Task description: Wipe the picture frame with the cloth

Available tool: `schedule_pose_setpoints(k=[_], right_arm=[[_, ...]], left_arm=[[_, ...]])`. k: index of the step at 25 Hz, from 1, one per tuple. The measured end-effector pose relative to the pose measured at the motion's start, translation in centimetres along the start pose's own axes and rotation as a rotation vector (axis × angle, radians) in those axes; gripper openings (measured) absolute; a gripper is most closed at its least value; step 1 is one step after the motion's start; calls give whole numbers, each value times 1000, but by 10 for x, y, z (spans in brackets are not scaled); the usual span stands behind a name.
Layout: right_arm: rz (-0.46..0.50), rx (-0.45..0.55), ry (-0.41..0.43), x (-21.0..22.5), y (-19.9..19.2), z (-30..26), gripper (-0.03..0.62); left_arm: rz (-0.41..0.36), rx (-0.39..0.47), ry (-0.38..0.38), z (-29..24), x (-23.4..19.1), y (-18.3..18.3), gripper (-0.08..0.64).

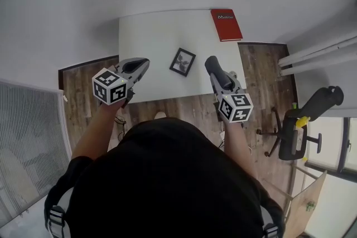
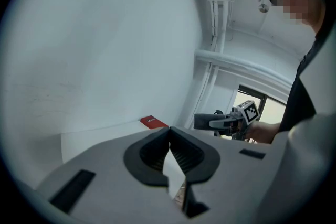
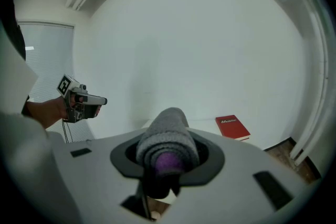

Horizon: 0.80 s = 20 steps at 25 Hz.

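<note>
Gripping a rolled grey cloth [image 3: 167, 136] with a purple core, the jaws of the right gripper [image 1: 215, 72] pinch it so its end sticks out in front. The jaws of the left gripper [image 2: 169, 134] are pressed together on nothing. Both hover above the bench's [image 1: 145, 42] near edge. The small dark frame [image 1: 182, 62] lies flat on the white bench, ahead of and between the grippers, untouched. This looks like the approach, with wiping not yet begun; next the cloth likely needs lowering onto the frame, perhaps with the left gripper steadying it. A red book [image 1: 226, 24] lies at the far right corner; its white cover lettering is too blurred to read.
</note>
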State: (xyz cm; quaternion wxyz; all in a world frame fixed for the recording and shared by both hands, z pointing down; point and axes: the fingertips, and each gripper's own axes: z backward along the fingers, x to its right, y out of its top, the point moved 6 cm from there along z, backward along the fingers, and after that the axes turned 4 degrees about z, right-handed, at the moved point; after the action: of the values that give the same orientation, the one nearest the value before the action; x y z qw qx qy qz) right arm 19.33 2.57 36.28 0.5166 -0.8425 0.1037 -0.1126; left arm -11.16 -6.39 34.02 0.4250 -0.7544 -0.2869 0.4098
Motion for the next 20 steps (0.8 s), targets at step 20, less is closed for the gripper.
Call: schedule_pose_setpoints(k=[20], right_arm=[[55, -83, -48, -32, 22, -34, 114]], left_arm=[[51, -32, -85, 1, -57, -20, 9]])
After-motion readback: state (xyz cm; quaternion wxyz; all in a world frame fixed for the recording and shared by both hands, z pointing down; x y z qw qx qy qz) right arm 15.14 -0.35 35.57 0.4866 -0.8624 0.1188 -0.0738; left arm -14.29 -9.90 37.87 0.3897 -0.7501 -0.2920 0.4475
